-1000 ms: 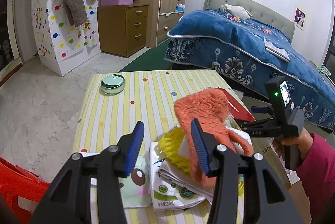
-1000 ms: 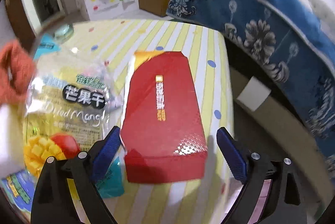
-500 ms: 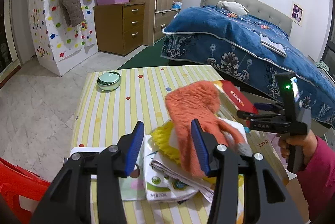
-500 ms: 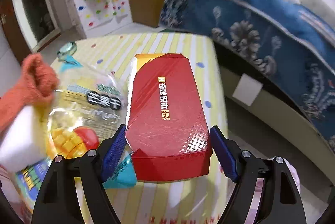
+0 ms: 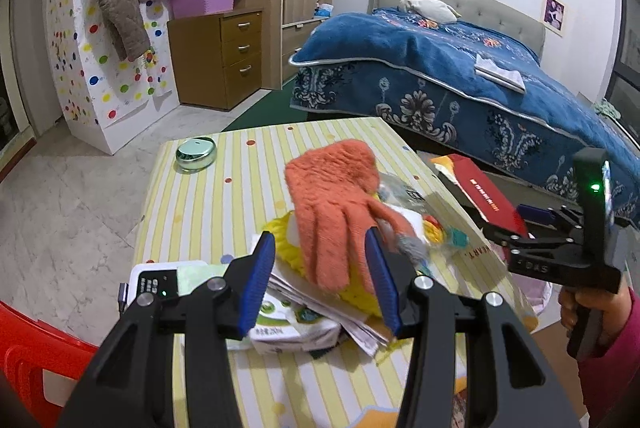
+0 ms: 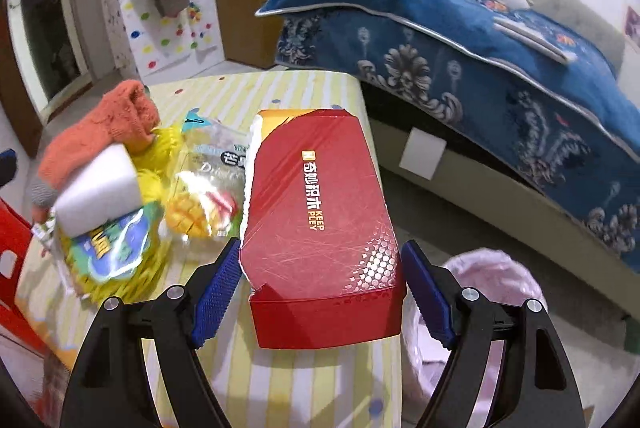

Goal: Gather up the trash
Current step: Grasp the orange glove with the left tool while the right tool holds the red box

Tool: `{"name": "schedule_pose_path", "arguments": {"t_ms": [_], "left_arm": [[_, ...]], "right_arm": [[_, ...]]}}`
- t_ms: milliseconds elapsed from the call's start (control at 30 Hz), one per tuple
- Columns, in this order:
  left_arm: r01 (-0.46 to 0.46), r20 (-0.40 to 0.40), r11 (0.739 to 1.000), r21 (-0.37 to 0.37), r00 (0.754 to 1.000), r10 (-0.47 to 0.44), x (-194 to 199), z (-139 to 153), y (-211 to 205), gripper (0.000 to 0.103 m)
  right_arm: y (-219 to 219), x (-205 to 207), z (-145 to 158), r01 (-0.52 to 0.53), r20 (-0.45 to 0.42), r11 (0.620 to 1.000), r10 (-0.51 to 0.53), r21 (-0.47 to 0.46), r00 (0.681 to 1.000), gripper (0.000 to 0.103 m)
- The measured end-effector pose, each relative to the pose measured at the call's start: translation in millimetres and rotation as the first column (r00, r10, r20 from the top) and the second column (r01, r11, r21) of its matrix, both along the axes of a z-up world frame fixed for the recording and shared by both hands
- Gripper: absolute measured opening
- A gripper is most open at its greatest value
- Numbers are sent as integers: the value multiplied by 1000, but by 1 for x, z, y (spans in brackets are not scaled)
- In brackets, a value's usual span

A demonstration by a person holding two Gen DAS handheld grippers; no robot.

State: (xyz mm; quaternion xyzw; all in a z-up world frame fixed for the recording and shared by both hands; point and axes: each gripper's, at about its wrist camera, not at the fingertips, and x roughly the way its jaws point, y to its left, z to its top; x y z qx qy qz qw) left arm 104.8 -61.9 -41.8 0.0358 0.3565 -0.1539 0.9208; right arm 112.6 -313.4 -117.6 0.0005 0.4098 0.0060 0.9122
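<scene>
In the right wrist view my right gripper (image 6: 320,288) is shut on a red carton (image 6: 320,211), both blue pads against its long sides. The carton tilts up over the right edge of the striped table (image 6: 280,380). The left wrist view has the same gripper (image 5: 514,224) gripping the carton (image 5: 484,191), a hand on its handle. My left gripper (image 5: 320,280) hovers open over a heap with an orange glove (image 5: 332,203), yellow cloth (image 5: 288,244), and a milk carton (image 5: 288,328). A dried mango bag (image 6: 208,191) and white sponge (image 6: 100,191) lie beside the red carton.
A bin with a pink liner (image 6: 492,292) stands on the floor right of the table. A round green tin (image 5: 196,153) sits at the table's far left. A white device (image 5: 156,284) lies near the left gripper. A red chair (image 5: 28,348) is at left, a blue bed (image 5: 460,75) behind.
The right jaws narrowed onto the red carton and raised it, drawing it back toward the table's right edge. The left gripper drew back a little from the heap, jaws unchanged.
</scene>
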Motion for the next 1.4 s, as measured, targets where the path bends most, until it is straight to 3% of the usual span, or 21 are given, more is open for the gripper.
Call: {"name": "schedule_pose_path", "arguments": {"t_ms": [367,600,733,800,1033,1167,1300,1400], "left_arm": [[99,1,994,37,995,-99,-37,-9,-35,45],[27,-10,999,-21,1000,-28,-10,7,-18,45],[12,-23,996,-91,1000,-14,14,16,-9,45],[9,-51,995,-97,999,-14,27,13,-8,39],[-19,-157,996,-92,988,4,53,-16,-3,36],[-13,-159,994,-106,987,-4,52,-20,-1,29],[-5,-151,995,-99,989,-10,50,-21,-1,8],[-6,-131,996,-86,991,-5,48,-20,0,7]], "right_arm": [[-20,-56,8,83,22,996,-83,14,996,79],[-19,-69,18,75,51,997,-76,33,996,79],[-15,-71,20,63,58,997,-65,33,996,79],[-14,-72,20,61,58,998,-62,32,996,79],[-11,-72,19,59,48,998,-60,17,997,79],[-7,-70,18,56,40,998,-57,10,998,79],[-2,-70,19,46,38,999,-46,9,998,79],[3,-70,20,37,40,999,-38,8,998,79]]}}
